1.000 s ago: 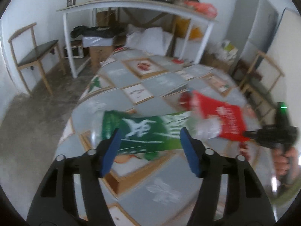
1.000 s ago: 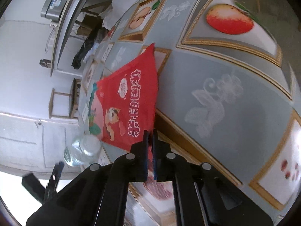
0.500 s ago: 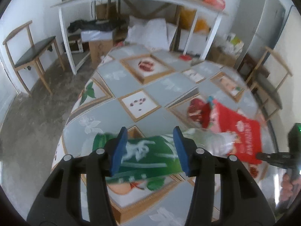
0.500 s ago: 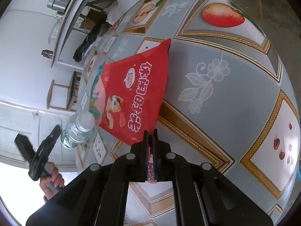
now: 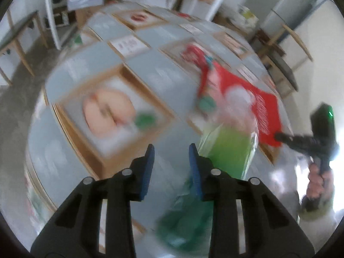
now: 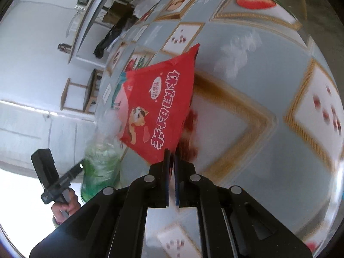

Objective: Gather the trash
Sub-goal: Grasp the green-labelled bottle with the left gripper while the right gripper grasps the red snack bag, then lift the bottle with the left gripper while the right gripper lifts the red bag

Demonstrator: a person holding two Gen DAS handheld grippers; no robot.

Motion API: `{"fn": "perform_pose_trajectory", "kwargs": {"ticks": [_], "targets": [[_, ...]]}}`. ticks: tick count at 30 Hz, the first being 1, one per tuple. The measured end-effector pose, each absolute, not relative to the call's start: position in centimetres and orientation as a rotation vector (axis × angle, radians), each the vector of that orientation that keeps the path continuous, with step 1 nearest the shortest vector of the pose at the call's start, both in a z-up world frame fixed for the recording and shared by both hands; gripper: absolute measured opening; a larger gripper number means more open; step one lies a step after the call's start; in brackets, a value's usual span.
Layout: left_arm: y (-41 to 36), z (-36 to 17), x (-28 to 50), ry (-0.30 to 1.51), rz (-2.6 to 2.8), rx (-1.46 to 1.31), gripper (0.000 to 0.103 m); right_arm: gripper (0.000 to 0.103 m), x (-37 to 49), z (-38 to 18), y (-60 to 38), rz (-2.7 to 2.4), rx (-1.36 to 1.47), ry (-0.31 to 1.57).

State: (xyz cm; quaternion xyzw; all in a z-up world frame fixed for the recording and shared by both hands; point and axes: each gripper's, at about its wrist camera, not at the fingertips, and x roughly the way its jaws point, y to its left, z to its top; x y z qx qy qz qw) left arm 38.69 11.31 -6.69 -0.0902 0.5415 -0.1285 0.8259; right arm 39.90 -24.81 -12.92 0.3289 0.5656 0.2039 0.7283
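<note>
My right gripper [image 6: 171, 157] is shut on the corner of a red snack bag [image 6: 159, 105] and holds it over the table. The bag also shows in the left wrist view [image 5: 247, 99], with the right gripper [image 5: 279, 137] at its corner. A clear plastic bottle with a green label [image 5: 225, 150] lies just right of my left gripper [image 5: 171, 152], against the right finger and outside the jaws. The left jaws stand apart with nothing between them. The bottle also shows in the right wrist view [image 6: 101, 163]. The left view is blurred.
The table [image 5: 71, 68] has a grey cloth with fruit pictures. Wooden chairs [image 5: 286, 64] stand at the right and left sides. A white shelf unit [image 6: 90, 15] with a pot and boxes stands behind the table.
The bottle, between the left jaws half a second ago, now lies outside them to the right and has swung round. The left jaws have narrowed. The right gripper still holds the red bag.
</note>
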Motion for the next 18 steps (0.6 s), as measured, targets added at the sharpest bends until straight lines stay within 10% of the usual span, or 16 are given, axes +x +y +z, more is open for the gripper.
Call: {"fn": "perform_pose_trajectory", "kwargs": {"ticks": [11,18], "targets": [[7.2,-6.5,26.4,1.055,-0.455,-0.423,0.030,0.004,27.7,-12.6,-25.2,0.461,0.785,1.177],[2.4,-4.1,26.2,1.017,-0.457,-0.324,0.051,0.004,23.7,-12.1,-25.3,0.457,0.767,1.156]]}}
